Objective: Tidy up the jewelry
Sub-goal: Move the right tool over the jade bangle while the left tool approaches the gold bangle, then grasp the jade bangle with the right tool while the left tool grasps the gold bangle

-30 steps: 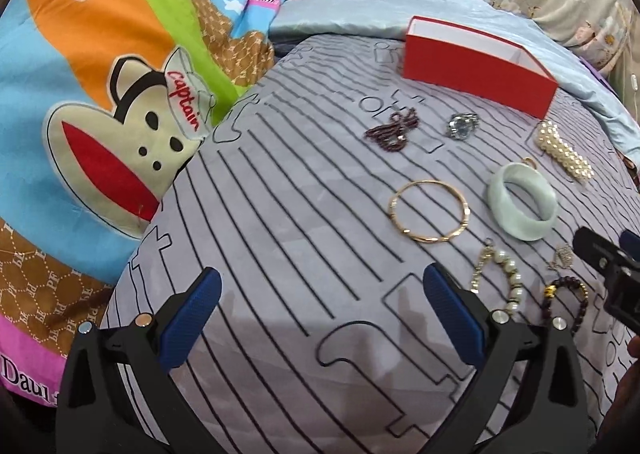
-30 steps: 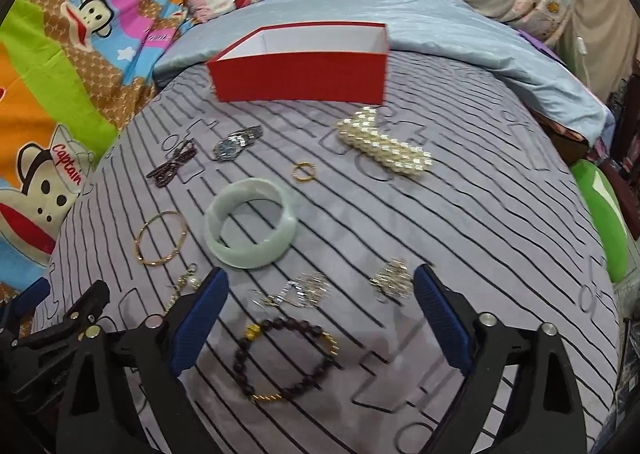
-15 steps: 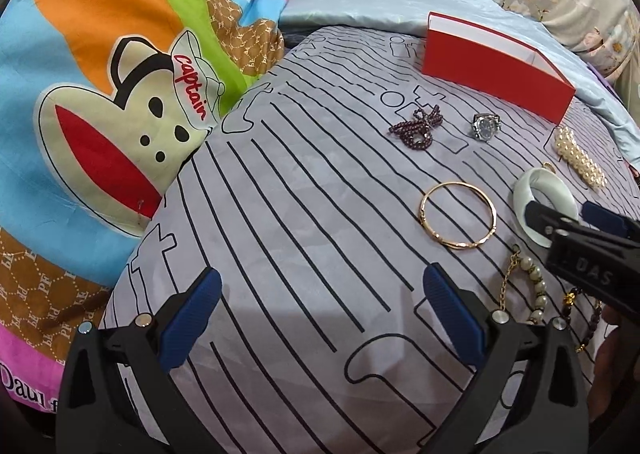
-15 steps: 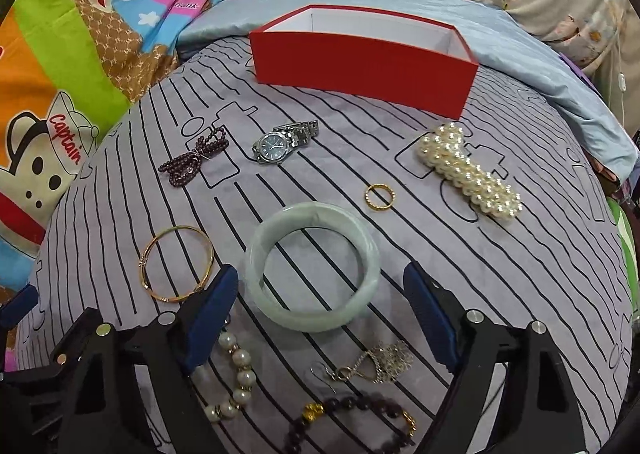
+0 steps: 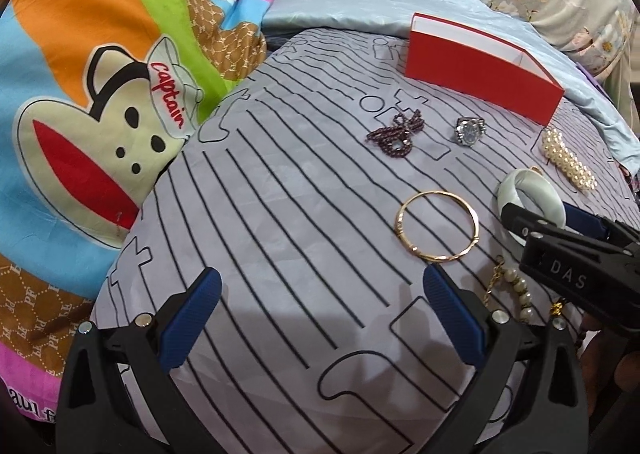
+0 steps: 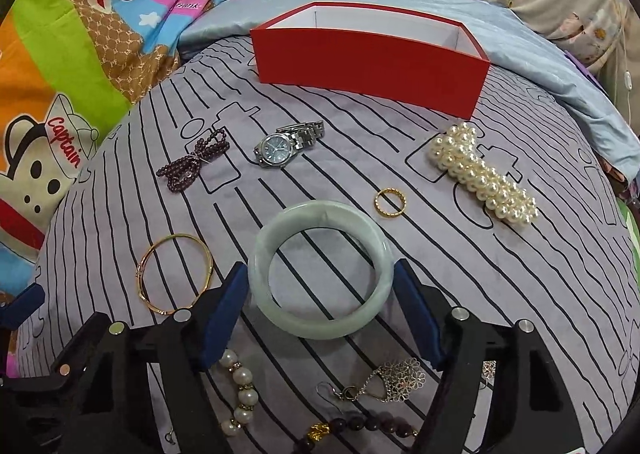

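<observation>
Left wrist view: the left gripper stood wide open over bare striped sheet, holding nothing; one thin gold bangle lay ahead.
Right wrist view: the right gripper was closing around one smooth pale-green jade bangle, blue pads at its sides; one red cardboard box, one steel watch, one gold ring beyond

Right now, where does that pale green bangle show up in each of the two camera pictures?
Left wrist view: the pale green bangle sits at the right edge, partly behind the right claw.
Right wrist view: low centre, between the closing claw's fingers.
Shared landmark: the red box lies beyond it.
</observation>
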Available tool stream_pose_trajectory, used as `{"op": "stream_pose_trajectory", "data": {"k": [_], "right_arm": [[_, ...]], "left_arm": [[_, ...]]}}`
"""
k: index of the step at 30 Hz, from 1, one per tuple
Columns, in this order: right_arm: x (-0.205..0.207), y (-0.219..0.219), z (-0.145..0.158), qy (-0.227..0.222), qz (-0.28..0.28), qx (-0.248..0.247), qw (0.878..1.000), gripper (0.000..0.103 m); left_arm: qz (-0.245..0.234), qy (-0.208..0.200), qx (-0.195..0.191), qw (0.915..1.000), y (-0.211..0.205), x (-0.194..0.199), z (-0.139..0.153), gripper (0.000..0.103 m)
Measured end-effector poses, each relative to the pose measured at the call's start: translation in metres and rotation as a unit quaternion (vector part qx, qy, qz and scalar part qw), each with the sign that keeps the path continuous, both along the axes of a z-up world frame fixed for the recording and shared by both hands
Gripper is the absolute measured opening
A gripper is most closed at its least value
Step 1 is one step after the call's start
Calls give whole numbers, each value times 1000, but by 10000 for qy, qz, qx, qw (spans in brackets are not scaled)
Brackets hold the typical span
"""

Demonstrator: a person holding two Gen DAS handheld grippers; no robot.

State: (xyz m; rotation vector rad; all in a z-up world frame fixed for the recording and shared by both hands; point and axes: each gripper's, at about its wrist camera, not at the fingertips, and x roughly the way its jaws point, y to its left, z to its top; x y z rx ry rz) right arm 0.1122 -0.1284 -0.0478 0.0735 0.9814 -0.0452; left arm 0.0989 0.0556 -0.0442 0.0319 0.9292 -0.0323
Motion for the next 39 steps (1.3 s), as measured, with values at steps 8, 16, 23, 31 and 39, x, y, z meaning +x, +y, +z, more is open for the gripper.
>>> {"op": "stream_pose_trajectory", "data": {"k": [8, 16, 23, 31, 39], "right_arm": [[-6, -22, 6, -38, -236, 72, 9997, 71], [-11, -48, 5, -27, -477, 126, 9988, 71], [-14, -58, 5, -48, -492, 217, 9985, 72], [-18, -64, 5, -24, -509, 313, 9982, 72], [-20, -67, 5, -30, -539, 363, 9979, 72]], "left_arm": [[-243, -27, -1, 9997, -19, 9, -1, 98], [-516, 35, 60, 9986, -48, 27, -10, 98], [-705, 299, -106, 9970, -66, 32, -22, 98], [-647, 170, -139, 9977, -66, 35, -20, 84], [-712, 83, -185, 9973, -67, 34, -15, 59]]}}
